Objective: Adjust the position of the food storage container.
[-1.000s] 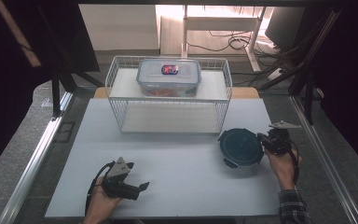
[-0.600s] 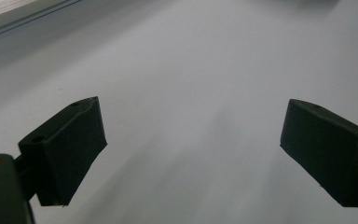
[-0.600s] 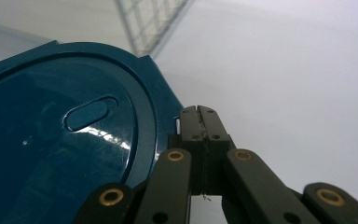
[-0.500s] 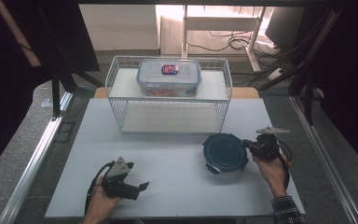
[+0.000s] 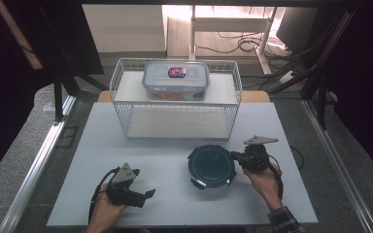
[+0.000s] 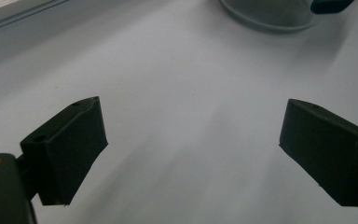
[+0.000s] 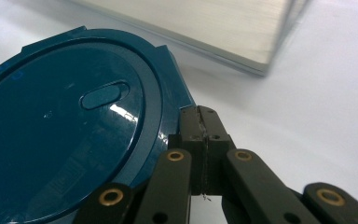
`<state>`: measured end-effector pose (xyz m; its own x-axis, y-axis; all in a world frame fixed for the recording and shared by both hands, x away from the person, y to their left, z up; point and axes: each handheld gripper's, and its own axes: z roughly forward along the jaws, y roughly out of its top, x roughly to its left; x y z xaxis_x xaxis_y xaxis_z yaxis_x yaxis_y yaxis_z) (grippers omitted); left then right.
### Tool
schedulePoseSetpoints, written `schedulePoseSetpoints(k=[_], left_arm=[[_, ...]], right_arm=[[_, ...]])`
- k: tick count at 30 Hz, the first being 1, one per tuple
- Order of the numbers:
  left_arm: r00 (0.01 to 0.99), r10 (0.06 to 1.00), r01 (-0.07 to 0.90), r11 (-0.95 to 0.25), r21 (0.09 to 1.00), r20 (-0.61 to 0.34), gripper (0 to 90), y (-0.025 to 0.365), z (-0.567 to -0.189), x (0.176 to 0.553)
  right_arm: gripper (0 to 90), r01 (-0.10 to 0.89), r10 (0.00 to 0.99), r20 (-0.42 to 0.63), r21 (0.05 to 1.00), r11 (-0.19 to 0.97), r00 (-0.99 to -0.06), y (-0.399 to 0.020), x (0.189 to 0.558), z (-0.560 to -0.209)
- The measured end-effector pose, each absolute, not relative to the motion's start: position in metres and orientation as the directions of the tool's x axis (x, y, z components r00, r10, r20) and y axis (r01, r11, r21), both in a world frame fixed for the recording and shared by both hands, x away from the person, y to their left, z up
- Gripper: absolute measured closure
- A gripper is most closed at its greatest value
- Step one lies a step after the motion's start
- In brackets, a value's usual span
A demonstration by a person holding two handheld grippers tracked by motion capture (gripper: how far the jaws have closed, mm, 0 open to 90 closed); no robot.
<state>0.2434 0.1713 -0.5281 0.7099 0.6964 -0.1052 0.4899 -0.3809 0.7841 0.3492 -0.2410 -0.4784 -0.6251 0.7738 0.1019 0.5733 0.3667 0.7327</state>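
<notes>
**Teal lid, jaws pressed together at its rim**

Dark teal and round, the plastic container (image 5: 211,165) sits on the white table top (image 5: 165,160), just in front of the wire basket (image 5: 176,104) and a little right of centre. Over on its right edge we have the right gripper (image 5: 234,158), and look at those jaws: pressed flat together, pad against pad, no gap at all in the right gripper view. Their tips lie at the rim of the container's lid (image 7: 70,140), right by one of its side tabs; whether they pinch that tab or merely touch the rim cannot be told. An oval recess shows on the glossy lid top.

Across the table, the left gripper (image 5: 145,195) rests low near the front edge, well apart from the container. Its jaws stand wide apart in the left gripper view, bare white surface between them, nothing held. The container's edge (image 6: 270,16) peeks in at the top of that view.

At the back, a clear rectangular lidded food box (image 5: 176,80) sits on the upper shelf of the white wire basket, a small red and blue label on its lid.
</notes>
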Motion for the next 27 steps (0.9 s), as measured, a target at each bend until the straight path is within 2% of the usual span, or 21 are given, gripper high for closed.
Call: schedulePoseSetpoints(k=[12,15,17,22,27], left_arm=[[0.695,0.701,0.533,-0.354,0.769,-0.159,8.9,0.171,-0.526,0.246],[0.687,0.710,0.537,-0.351,0.767,-0.155,8.8,0.173,-0.525,0.245],[0.679,0.715,0.542,-0.338,0.769,-0.164,8.4,0.176,-0.524,0.245],[0.648,0.738,0.567,-0.305,0.765,-0.186,10.0,0.180,-0.524,0.248],[0.650,0.741,0.558,-0.313,0.768,-0.170,11.5,0.179,-0.523,0.246]], right_arm=[[89.9,0.503,0.713,0.045,0.740,0.447,-0.699,-0.190,0.348,-0.481],[89.7,0.510,0.707,0.068,0.740,0.438,-0.704,-0.194,0.348,-0.481],[89.7,0.504,0.715,0.044,0.740,0.445,-0.697,-0.198,0.342,-0.478],[89.6,0.532,0.714,0.108,0.746,0.402,-0.691,-0.215,0.318,-0.472],[89.6,0.519,0.684,0.104,0.735,0.436,-0.722,-0.217,0.288,-0.471]])
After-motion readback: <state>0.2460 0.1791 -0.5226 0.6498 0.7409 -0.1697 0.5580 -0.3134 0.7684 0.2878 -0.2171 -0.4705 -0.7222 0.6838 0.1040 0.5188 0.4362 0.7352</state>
